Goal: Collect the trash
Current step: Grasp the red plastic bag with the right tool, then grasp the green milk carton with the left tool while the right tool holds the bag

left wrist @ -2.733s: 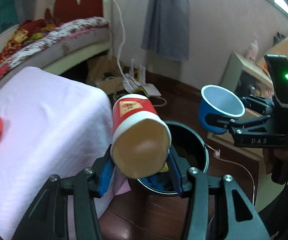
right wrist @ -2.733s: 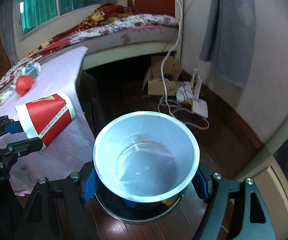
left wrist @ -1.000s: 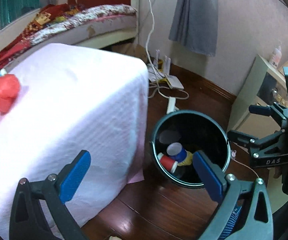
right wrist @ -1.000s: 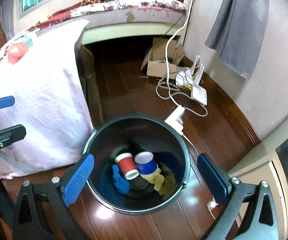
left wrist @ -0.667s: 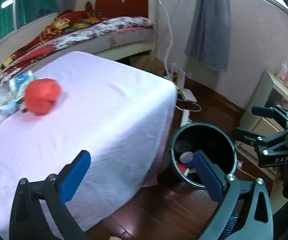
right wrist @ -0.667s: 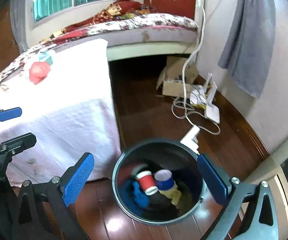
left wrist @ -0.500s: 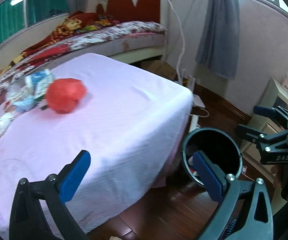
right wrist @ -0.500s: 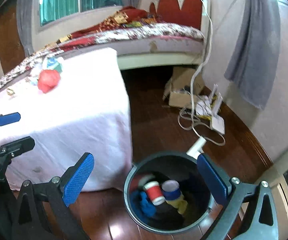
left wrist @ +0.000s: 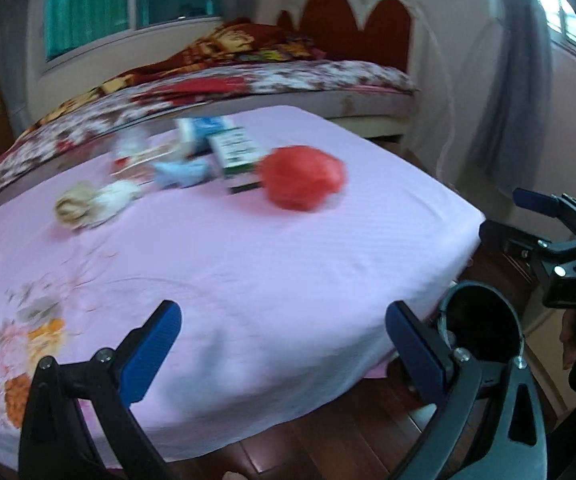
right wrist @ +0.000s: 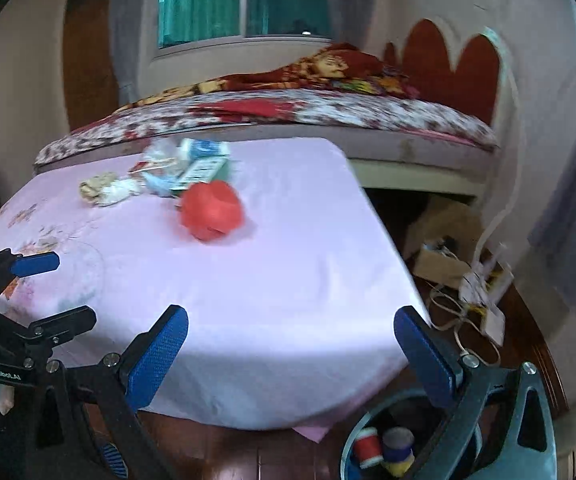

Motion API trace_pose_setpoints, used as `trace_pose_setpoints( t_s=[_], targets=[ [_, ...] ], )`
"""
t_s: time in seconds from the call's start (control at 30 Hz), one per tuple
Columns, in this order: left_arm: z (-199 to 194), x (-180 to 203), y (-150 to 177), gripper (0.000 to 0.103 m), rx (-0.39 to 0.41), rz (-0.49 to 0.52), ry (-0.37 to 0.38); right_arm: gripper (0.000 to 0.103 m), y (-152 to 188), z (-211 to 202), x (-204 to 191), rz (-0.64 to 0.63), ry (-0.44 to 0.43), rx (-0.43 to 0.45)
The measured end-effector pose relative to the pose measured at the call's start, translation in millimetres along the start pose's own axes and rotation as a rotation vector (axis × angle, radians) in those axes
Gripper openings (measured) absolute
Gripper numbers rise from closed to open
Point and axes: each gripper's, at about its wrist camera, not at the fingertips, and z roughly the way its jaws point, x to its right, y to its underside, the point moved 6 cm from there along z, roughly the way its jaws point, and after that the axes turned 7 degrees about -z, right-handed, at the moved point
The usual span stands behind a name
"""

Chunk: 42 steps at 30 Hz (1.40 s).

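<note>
A crumpled red bag [left wrist: 302, 177] lies on the pink-clothed table [left wrist: 248, 264], and also shows in the right wrist view [right wrist: 212, 215]. Behind it lie small boxes [left wrist: 232, 152], a light blue wad [left wrist: 180, 173] and crumpled tissue [left wrist: 90, 204]. My left gripper [left wrist: 282, 344] is open and empty over the table's near edge. My right gripper [right wrist: 292, 348] is open and empty, near the table's front corner. The black trash bin [left wrist: 482, 330] stands on the floor at the table's right; a red cup [right wrist: 368, 446] and a blue cup [right wrist: 398, 442] lie in it.
A bed [right wrist: 328, 120] with a patterned cover stands behind the table. A cardboard box [right wrist: 440, 266], cables and a white router [right wrist: 488, 304] lie on the wooden floor at the right. A grey curtain [left wrist: 508, 92] hangs by the wall.
Both grippers let go of their cups, which now lie in the bin. Both have swung up and left from the bin toward the table; the trash pile is now in view.
</note>
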Motion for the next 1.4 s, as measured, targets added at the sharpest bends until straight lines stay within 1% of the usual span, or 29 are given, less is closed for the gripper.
trace_pose_setpoints(
  t_s=[0.1, 0.27, 0.37, 0.47, 0.53, 0.6, 0.67, 0.73, 0.8, 0.83, 0.9, 0.93, 1.0, 1.07, 1.13, 1.27, 1.4],
  targets=[
    [-0.4, -35.2, -6.5, 0.102, 0.022, -0.061, -0.063, 0.103, -20.5, 16.5, -24.1, -0.042, -0.037, 0.007],
    [10.1, -75.9, -17.6, 0.102, 0.013, -0.131, -0.115, 0.103, -53.9, 49.8, -52.8, -0.09, -0.088, 0.009],
    [16.0, -89.2, -24.7, 0.102, 0.015, -0.158, -0.125, 0.103, -69.3, 71.3, -65.2, -0.108, -0.097, -0.001],
    [22.8, -93.2, -31.0, 0.101, 0.017, -0.158, -0.131, 0.102, -81.3, 94.5, -73.0, -0.122, -0.097, -0.025],
    [27.8, -94.4, -34.7, 0.101, 0.012, -0.157, -0.126, 0.099, -87.7, 112.4, -76.8, -0.123, -0.1, -0.05],
    [33.6, -92.1, -37.9, 0.101, 0.006, -0.154, -0.125, 0.093, -91.0, 128.8, -76.8, -0.126, -0.106, -0.08],
    [40.9, -91.4, -42.3, 0.101, 0.001, -0.153, -0.122, 0.091, -91.7, 144.3, -76.5, -0.127, -0.11, -0.105],
    [46.6, -90.1, -46.8, 0.1, -0.004, -0.16, -0.11, 0.088, -88.7, 153.9, -74.4, -0.126, -0.119, -0.123],
    [52.9, -87.0, -50.9, 0.099, -0.009, -0.163, -0.094, 0.071, -84.0, 164.5, -72.5, -0.132, -0.121, -0.15],
    [55.2, -84.6, -52.9, 0.098, -0.01, -0.165, -0.087, 0.067, -81.6, 167.6, -70.7, -0.127, -0.131, -0.159],
    [60.7, -77.0, -56.5, 0.098, -0.009, -0.163, -0.073, 0.039, -78.5, 169.2, -66.5, -0.117, -0.15, -0.159],
    [63.7, -72.2, -58.7, 0.098, -0.01, -0.16, -0.067, 0.038, -76.9, 168.0, -62.5, -0.109, -0.153, -0.157],
    [71.5, -60.4, -65.2, 0.098, -0.009, -0.152, -0.055, 0.033, -75.0, 164.2, -48.3, -0.091, -0.121, -0.141],
    [80.7, -48.0, -72.7, 0.098, -0.008, -0.146, -0.052, 0.033, -74.9, 162.7, -31.6, -0.058, -0.098, -0.131],
    [91.0, -36.2, -80.2, 0.093, -0.009, -0.145, -0.051, 0.033, -76.1, 165.5, -15.6, -0.024, -0.08, -0.135],
    [114.3, -15.9, -98.1, 0.093, -0.011, -0.146, -0.061, 0.033, -77.7, 169.5, 6.0, 0.006, -0.06, -0.139],
    [134.9, -7.4, -107.2, 0.092, -0.019, -0.157, -0.09, 0.033, -75.5, 170.0, 20.2, 0.014, -0.044, -0.138]
  ],
)
